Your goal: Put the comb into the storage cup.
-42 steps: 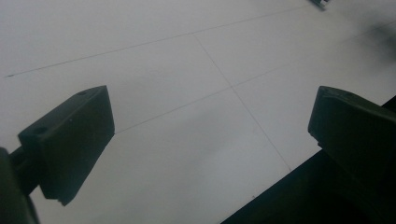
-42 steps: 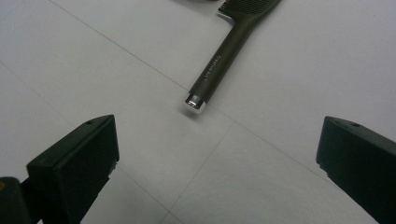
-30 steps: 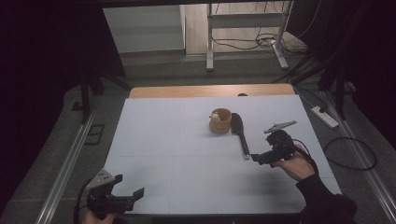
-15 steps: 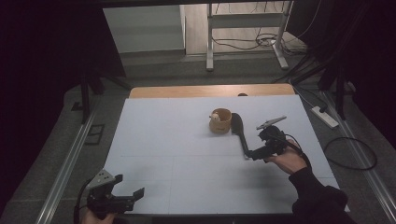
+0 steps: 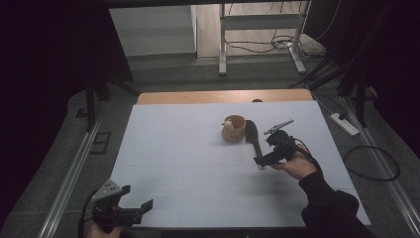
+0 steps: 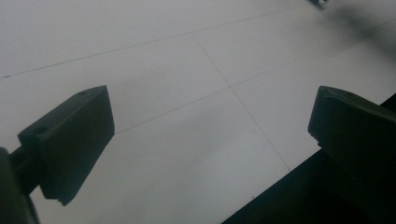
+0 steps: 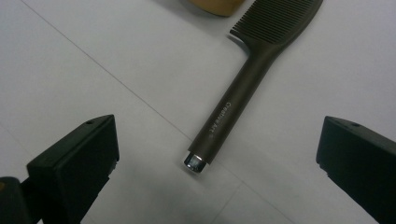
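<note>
While your right gripper [image 5: 261,160] hangs spread over the handle end of the dark brown plastic comb-like brush [image 5: 253,137], your left gripper [image 5: 134,208] sits idle at the near left edge of the white table sheet [image 5: 178,148].

From the right gripper view, your jaws stand wide apart with the brush [image 7: 247,84] handle lying between them on the sheet, its silver end cap toward you and its toothed head at the top, touched by neither jaw. From the high view, that brush lies right of centre, its head just beside the small round tan wooden bowl [image 5: 233,128], which holds something pale. Your left gripper [image 6: 210,135] is likewise spread, with nothing between its jaws but bare white sheet, well apart from brush and bowl.
</note>
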